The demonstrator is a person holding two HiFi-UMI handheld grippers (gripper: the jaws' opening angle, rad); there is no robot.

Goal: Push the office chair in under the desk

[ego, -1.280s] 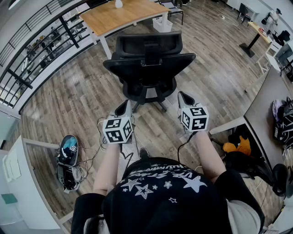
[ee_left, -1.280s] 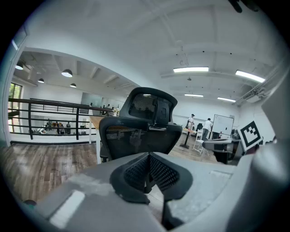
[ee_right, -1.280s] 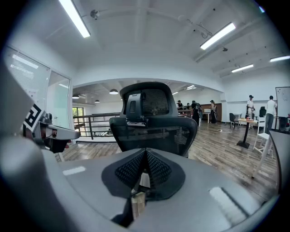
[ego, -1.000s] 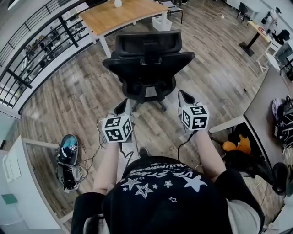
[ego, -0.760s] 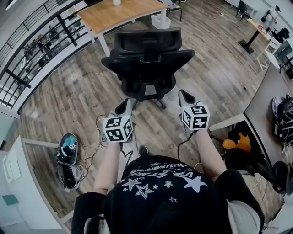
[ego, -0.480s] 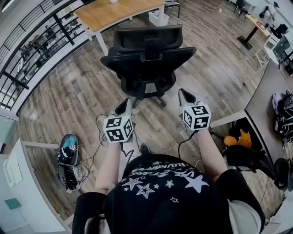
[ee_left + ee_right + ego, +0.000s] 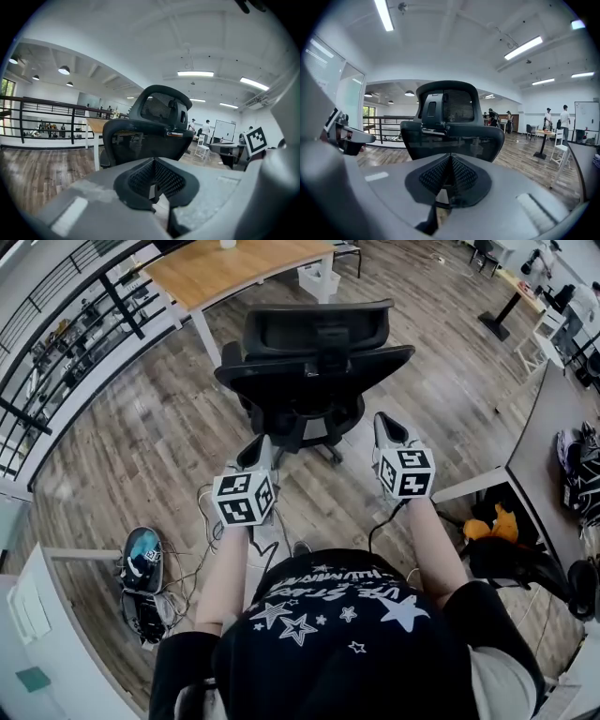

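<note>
Black mesh stretched over a curved plastic frame: office chair point(image 7: 314, 362), headrest on top, straight ahead of both tools and apart from them, back turned toward them. Beyond it, farther from the tools, pale wood-topped surface point(image 7: 234, 268) on white legs.

Left tool point(image 7: 255, 444) pressed shut, smooth grey shells meeting over dark dimpled pads, nothing between. Right tool point(image 7: 382, 423) likewise closed and empty, alongside the left, aimed at the chair's other side. Black-and-white square markers on each tool's cube.

Below both tools, grey-brown plank floor point(image 7: 141, 446), faintly glossy. Behind and left of the left tool, shoes point(image 7: 142, 559) lying among thin cables.

White stars and lettering on the black shirt point(image 7: 337, 624), too warped to read.
</note>
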